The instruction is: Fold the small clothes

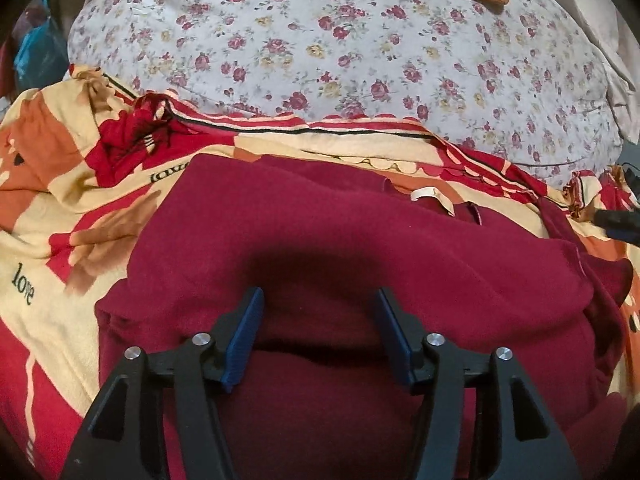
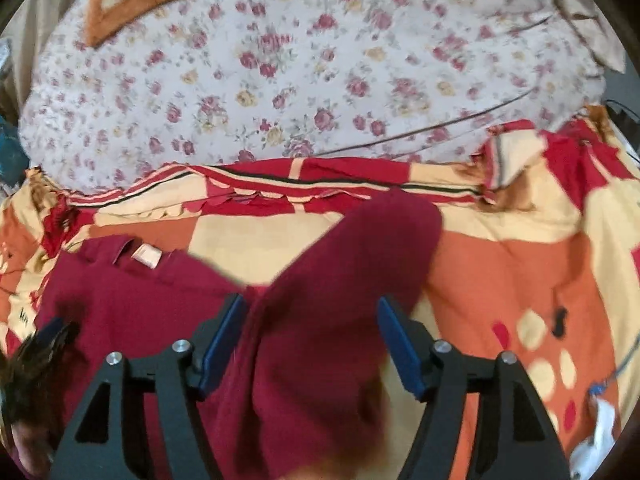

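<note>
Left gripper [image 1: 320, 312] spread wide over the maroon sweater [image 1: 340, 240], nothing pinched, right gripper [image 2: 310, 320] also spread, sweater sleeve [image 2: 332, 280] lying loose between its jaws, patterned red-and-cream bedsheet [image 2: 520, 260] beyond both.

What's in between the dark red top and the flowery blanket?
In the left wrist view, only a strip of the red, orange and cream sheet lies between the dark red top and the flowery blanket.

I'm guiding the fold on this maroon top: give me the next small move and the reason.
Probably close the right gripper on the maroon sleeve: it lies between the open jaws, stretched out over the patterned bedsheet, not yet folded onto the garment's body.
</note>
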Demonstrator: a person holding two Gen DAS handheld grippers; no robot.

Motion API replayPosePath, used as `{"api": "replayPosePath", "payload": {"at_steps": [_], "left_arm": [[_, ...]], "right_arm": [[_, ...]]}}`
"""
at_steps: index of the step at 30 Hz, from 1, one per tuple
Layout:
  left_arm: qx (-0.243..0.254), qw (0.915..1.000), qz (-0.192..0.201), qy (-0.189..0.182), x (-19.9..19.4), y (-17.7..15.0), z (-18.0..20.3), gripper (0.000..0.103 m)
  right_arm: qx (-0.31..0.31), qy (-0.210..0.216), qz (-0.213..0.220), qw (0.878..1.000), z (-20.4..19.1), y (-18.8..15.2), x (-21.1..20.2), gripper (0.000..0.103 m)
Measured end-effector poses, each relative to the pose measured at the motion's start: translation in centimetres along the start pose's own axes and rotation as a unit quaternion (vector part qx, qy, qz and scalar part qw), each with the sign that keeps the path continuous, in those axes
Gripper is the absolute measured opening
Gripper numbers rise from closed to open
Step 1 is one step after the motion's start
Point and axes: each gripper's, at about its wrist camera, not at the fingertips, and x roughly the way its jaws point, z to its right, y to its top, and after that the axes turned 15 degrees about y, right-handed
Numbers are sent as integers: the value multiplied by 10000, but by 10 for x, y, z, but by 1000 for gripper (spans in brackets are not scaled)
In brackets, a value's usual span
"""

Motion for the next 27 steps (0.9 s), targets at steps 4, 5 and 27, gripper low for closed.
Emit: {"api": "replayPosePath", "payload": {"at_steps": [4, 5, 27], "left_arm": [[-26, 10000, 1, -93, 1, 0, -1, 42], [-18, 10000, 9, -94, 1, 0, -1, 42], [15, 9999, 72, -133, 0, -1, 1, 46]], "right_arm": [[388, -174, -372, 9984, 11, 23, 49, 73], [444, -223, -476, 9976, 14, 26, 61, 73], [7, 715, 473, 9963, 0, 16, -28, 7]]}}
